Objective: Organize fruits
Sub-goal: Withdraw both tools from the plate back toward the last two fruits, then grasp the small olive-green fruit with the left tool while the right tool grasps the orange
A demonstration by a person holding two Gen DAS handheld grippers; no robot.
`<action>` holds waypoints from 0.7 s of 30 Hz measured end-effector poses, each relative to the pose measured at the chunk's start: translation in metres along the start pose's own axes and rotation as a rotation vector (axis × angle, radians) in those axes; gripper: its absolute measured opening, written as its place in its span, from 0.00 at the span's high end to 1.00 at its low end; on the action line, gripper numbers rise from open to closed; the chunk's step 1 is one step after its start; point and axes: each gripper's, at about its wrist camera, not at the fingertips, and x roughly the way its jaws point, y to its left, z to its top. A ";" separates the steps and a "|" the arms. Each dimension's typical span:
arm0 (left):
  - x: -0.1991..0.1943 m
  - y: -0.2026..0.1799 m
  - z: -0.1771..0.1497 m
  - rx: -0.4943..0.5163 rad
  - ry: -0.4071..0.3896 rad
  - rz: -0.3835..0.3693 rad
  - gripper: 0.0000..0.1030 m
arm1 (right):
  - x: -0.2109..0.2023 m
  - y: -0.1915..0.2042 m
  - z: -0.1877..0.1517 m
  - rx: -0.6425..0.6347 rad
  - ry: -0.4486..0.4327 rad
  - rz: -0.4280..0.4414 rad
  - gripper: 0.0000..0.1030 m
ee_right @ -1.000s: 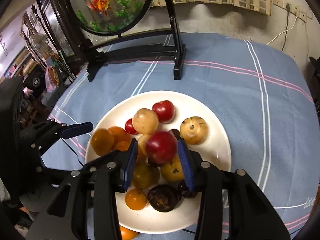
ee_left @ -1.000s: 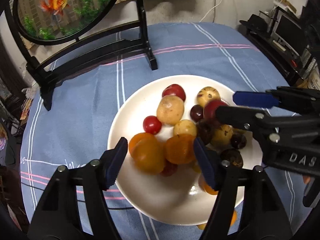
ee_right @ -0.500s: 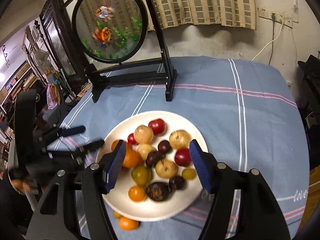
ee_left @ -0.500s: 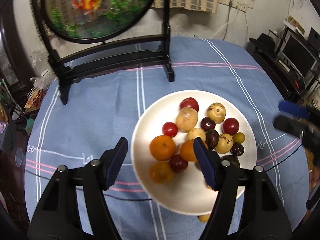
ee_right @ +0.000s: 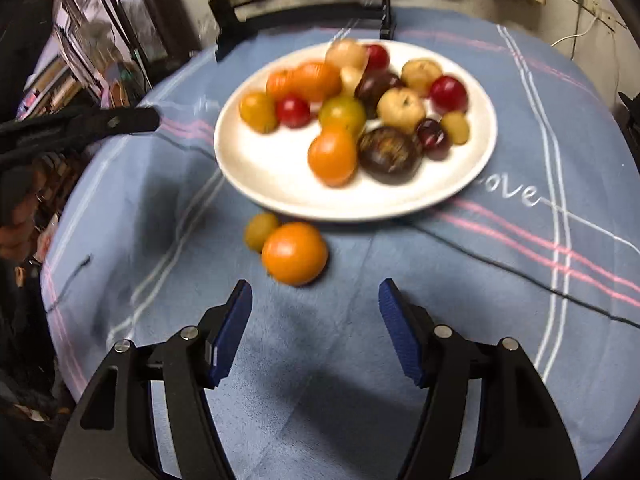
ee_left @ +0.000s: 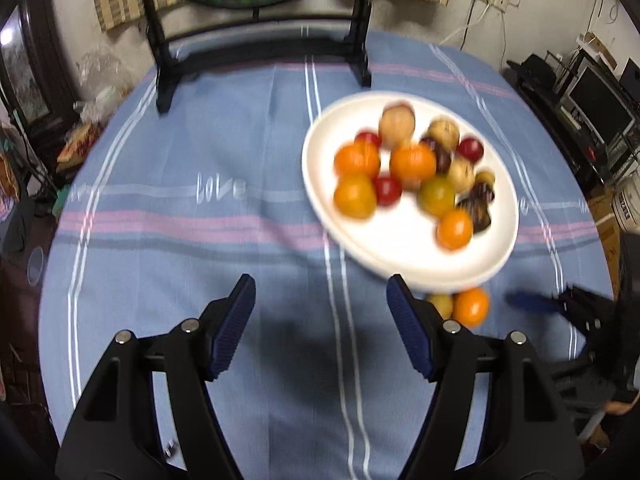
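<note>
I am holding my right gripper (ee_right: 314,322) wide open and empty, just short of the orange (ee_right: 295,253) lying on the bench (ee_right: 328,360) ahead of my fingertips. A small green fruit (ee_right: 261,231) is touching the orange on its far left, and the plate (ee_right: 276,168) rim is sitting just beyond both. My left gripper (ee_left: 320,312) is also hanging open and empty, with the plate ahead and to its right and the same 2 loose fruits peeking out past its right finger.

I am judging these 2 strays to be what is left to gather. The risks I am weighing:

- The orange is round and free on cloth; if I am closing off-centre, it could squirt out and roll toward the bench edge.
- Pushing forward could be shoving the green fruit under the plate rim, or nudging the plate itself.
- The plate is crowded, about 15 fruits heaped together; dropping another on the pile could be knocking one over the shallow rim.
- My 2 grippers are working close together here, so they could be colliding.
- The views are blurred, so my aim is uncertain.
</note>
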 end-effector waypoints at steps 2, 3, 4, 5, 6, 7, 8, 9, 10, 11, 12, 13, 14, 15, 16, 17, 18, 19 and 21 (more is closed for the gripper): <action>0.002 0.004 -0.012 -0.016 0.026 -0.009 0.33 | 0.005 0.006 0.006 -0.018 -0.006 -0.001 0.36; 0.003 0.005 -0.018 -0.020 0.036 -0.008 0.33 | 0.007 0.008 0.009 -0.024 -0.005 -0.003 0.36; 0.003 0.005 -0.023 -0.021 0.042 -0.008 0.33 | 0.010 0.009 0.010 -0.033 -0.005 -0.010 0.36; 0.003 0.004 -0.025 -0.019 0.044 -0.009 0.33 | 0.014 0.011 0.013 -0.042 -0.002 -0.015 0.36; 0.002 0.002 -0.029 -0.014 0.046 -0.010 0.33 | 0.018 0.013 0.015 -0.052 0.007 -0.016 0.36; 0.001 -0.001 -0.031 -0.010 0.047 -0.012 0.33 | 0.021 0.013 0.015 -0.057 0.012 -0.015 0.37; 0.001 -0.003 -0.032 -0.004 0.048 -0.018 0.33 | 0.025 0.015 0.016 -0.067 0.027 -0.014 0.45; 0.000 -0.007 -0.033 0.006 0.048 -0.024 0.32 | 0.031 0.017 0.015 -0.086 0.055 -0.043 0.61; 0.001 -0.010 -0.034 0.015 0.048 -0.027 0.32 | 0.030 0.018 0.015 -0.093 0.055 -0.046 0.61; 0.001 -0.014 -0.034 0.025 0.048 -0.031 0.32 | 0.029 0.018 0.014 -0.090 0.063 -0.035 0.61; 0.002 -0.019 -0.034 0.038 0.049 -0.037 0.32 | 0.025 0.017 0.011 -0.088 0.065 -0.034 0.61; 0.003 -0.025 -0.033 0.050 0.052 -0.044 0.32 | 0.019 0.016 0.009 -0.087 0.056 -0.045 0.61; 0.005 -0.032 -0.033 0.068 0.054 -0.056 0.32 | 0.014 0.012 0.007 -0.073 0.050 -0.042 0.61; 0.007 -0.037 -0.033 0.082 0.053 -0.062 0.32 | 0.005 0.004 0.003 -0.031 0.038 -0.025 0.61; 0.011 -0.045 -0.032 0.099 0.053 -0.073 0.32 | 0.001 -0.001 0.000 -0.008 0.029 -0.023 0.61; 0.014 -0.051 -0.032 0.111 0.055 -0.082 0.32 | -0.004 -0.006 -0.003 0.015 0.021 -0.024 0.61; 0.020 -0.058 -0.032 0.122 0.060 -0.088 0.32 | -0.009 -0.013 -0.006 0.043 0.016 -0.025 0.61; 0.027 -0.065 -0.031 0.130 0.070 -0.090 0.32 | -0.013 -0.019 -0.010 0.069 0.012 -0.024 0.61; 0.042 -0.078 -0.030 0.144 0.091 -0.101 0.33 | -0.018 -0.026 -0.017 0.096 0.009 -0.029 0.61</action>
